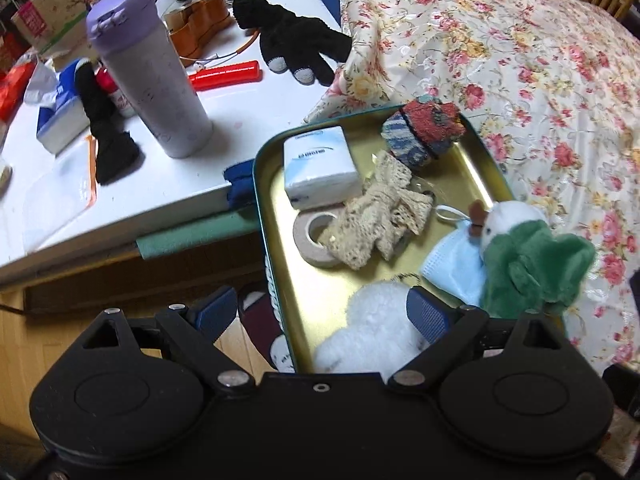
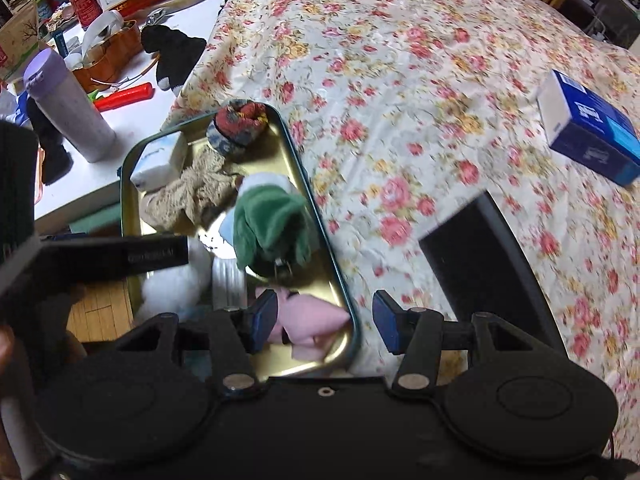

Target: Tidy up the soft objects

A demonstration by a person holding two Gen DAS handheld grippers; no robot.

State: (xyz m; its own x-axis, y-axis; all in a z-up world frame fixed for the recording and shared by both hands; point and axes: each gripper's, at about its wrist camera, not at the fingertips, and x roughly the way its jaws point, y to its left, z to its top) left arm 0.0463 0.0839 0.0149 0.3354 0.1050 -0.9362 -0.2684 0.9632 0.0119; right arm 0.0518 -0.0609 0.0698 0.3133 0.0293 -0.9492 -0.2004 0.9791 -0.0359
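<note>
A green-rimmed gold metal tray [image 1: 480, 168] [image 2: 316, 208] lies on the floral bed edge. It holds a rolled patterned sock [image 1: 424, 128] [image 2: 238, 122], a tissue pack [image 1: 320, 168], beige lace cloth [image 1: 376, 216] [image 2: 188, 196], a tape roll [image 1: 310, 240], a blue face mask [image 1: 452, 268], a green and white plush [image 1: 528, 264] [image 2: 268, 224], a white fluffy toy [image 1: 372, 332] and a pink soft item [image 2: 308, 328]. My left gripper [image 1: 324, 316] is open above the white toy. My right gripper [image 2: 324, 320] is open over the tray's near corner and empty.
A white table [image 1: 160, 184] at the left holds a purple-lidded bottle [image 1: 148, 72], a black glove [image 1: 288, 40], a black sock [image 1: 104, 128] and a red bar [image 1: 228, 74]. A blue box [image 2: 588, 128] lies on the floral bedspread [image 2: 440, 80]. A black object [image 2: 484, 256] sits beside my right gripper.
</note>
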